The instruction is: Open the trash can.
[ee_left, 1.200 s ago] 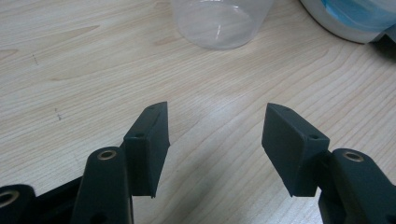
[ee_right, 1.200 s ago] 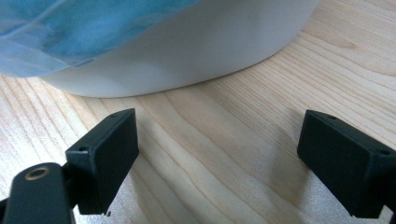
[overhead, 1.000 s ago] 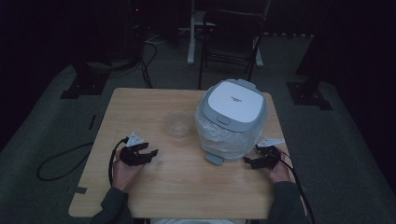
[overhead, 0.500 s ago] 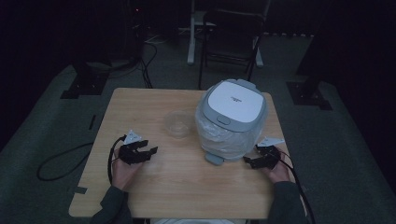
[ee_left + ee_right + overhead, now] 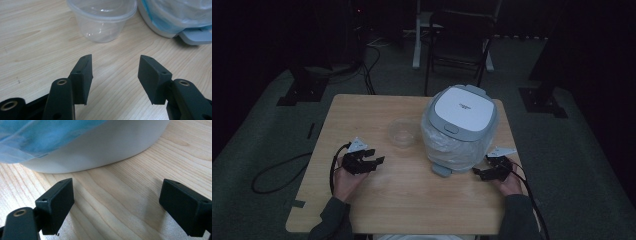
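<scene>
While both grippers rest near the table's (image 5: 412, 200) front edge, little has shifted.
Left gripper (image 5: 115, 72), jaws just narrowed but parted and empty, faces the clear cup (image 5: 102, 18) mid-table; right gripper (image 5: 117, 202), wide and empty, faces the wrapped rice cooker (image 5: 460, 127) by the right edge, untouched.

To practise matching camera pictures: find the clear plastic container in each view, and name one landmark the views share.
High view: the clear plastic container stands mid-table, just left of the rice cooker.
Left gripper view: it stands at top centre, beyond the open jaws.
Right gripper view: the container is not in it.
Shared landmark: the rice cooker's plastic-wrapped white body, at top right in the left gripper view and across the top in the right gripper view.
</scene>
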`<state>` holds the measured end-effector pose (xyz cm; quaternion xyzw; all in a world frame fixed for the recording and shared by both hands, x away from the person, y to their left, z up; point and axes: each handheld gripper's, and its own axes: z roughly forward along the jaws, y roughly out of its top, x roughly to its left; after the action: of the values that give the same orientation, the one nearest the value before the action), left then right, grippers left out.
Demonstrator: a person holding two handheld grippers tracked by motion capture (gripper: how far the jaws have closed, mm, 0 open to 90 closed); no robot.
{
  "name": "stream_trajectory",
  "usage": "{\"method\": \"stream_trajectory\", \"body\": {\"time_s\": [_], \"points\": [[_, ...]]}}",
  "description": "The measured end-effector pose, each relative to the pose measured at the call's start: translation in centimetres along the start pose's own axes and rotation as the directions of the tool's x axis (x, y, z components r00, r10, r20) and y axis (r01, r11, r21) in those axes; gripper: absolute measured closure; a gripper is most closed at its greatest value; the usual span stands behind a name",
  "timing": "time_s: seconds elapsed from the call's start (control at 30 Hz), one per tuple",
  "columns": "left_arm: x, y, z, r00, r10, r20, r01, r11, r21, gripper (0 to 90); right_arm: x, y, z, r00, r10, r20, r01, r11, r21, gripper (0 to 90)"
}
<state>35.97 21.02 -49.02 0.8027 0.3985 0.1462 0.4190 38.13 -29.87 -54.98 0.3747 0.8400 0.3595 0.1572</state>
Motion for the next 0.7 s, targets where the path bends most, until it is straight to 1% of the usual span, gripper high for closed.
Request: {"method": "stream_trajectory", "body": {"time_s": [0.03,0.07,0.33,0.37,0.4,0.47,0.53,0.57,0.6,0.67,0.7], "points": [[0.0,0.0,0.0,1.0,0.0,0.0,0.0,1.0,0.0,48.4,0.0,0.0,0.0,1.0,0.0,0.0,0.0,1.0,0.0,11.7],[-0.1,0.3,0.0,1.0,0.002,0.009,-0.002,1.0,-0.007,49.1,0.0,0.0,0.0,1.0,0.0,0.0,0.0,1.0,0.0,11.7],[-0.4,1.5,-0.1,0.9995,0.011,0.03,-0.01,0.9998,-0.02,49.8,0.0,0.0,0.0,1.0,0.0,0.0,0.0,1.0,0.0,11.7],[-0.4,1.8,-0.1,0.9991,0.005,0.043,-0.004,0.9997,-0.026,50.1,0.0,0.0,0.0,1.0,0.0,0.0,0.0,1.0,0.0,11.7],[-0.4,1.9,-0.1,0.9989,0.006,0.046,-0.004,0.9996,-0.028,50.2,0.0,0.0,0.0,1.0,0.0,0.0,0.0,1.0,0.0,11.7],[-0.4,1.9,-0.1,0.9989,0.006,0.046,-0.004,0.9996,-0.028,50.2,0.0,0.0,0.0,1.0,0.0,0.0,0.0,1.0,0.0,11.7],[-0.4,2.5,-0.3,0.9983,0.004,0.058,-0.002,0.9993,-0.037,50.2,0.0,0.0,0.0,1.0,0.0,0.0,0.0,1.0,0.0,11.7],[-0.4,2.5,-0.3,0.9983,0.004,0.058,-0.002,0.9993,-0.037,50.2,0.0,0.0,0.0,1.0,0.0,0.0,0.0,1.0,0.0,11.7],[-0.4,2.8,-0.3,0.9981,0.004,0.061,-0.002,0.9991,-0.043,50.2,0.0,0.0,0.0,1.0,0.0,0.0,0.0,1.0,-0.001,11.7],[-0.4,2.8,-0.3,0.9981,0.004,0.061,-0.002,0.9991,-0.043,50.4,0.0,0.0,0.0,1.0,0.0,0.0,0.0,1.0,0.0,11.7],[-0.5,3.3,-0.5,0.9979,0.008,0.065,-0.004,0.9984,-0.056,51.4,0.0,0.0,0.0,1.0,0.0,0.0,0.0,1.0,0.0,11.7]]}}
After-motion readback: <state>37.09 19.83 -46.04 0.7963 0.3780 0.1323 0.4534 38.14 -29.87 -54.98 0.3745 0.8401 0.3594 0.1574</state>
